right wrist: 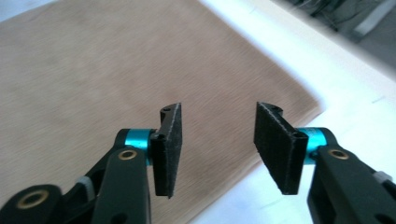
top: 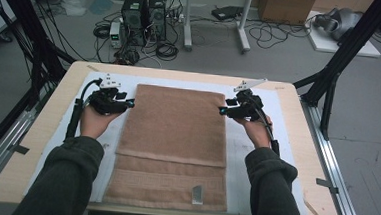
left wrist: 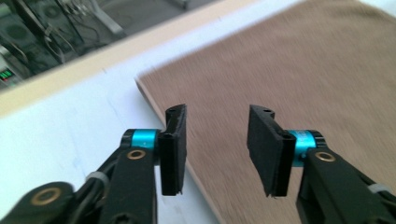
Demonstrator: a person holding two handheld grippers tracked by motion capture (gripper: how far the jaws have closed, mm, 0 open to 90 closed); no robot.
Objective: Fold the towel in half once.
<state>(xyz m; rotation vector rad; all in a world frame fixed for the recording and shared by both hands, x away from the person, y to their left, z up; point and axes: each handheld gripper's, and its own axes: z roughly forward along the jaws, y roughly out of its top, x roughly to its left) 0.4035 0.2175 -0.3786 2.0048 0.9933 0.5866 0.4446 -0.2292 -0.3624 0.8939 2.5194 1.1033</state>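
Towel: I see the brown towel [top: 172,136] folded flat on the surface [top: 36,143], between both tools.
Left tool [top: 130,103]: jaws spread, empty, above the towel's far left corner.
Right tool [top: 222,110]: jaws spread, empty, above the far right corner.

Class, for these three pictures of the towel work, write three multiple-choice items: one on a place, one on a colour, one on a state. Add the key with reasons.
1. Where does the towel lie?
A. on the white mat
B. on the floor
C. over a chair

2. What colour is the towel?
A. blue
B. light brown
C. green

3. How do the two grippers stand?
A. both clamped on the towel
B. both open, holding nothing
C. one holds a cup

Key: 1 A, the white mat on the table shows around the towel. 2 B, it is light brown in every view. 3 B, the left gripper and the right gripper each show a bare gap between the pads, above the towel's far corners.
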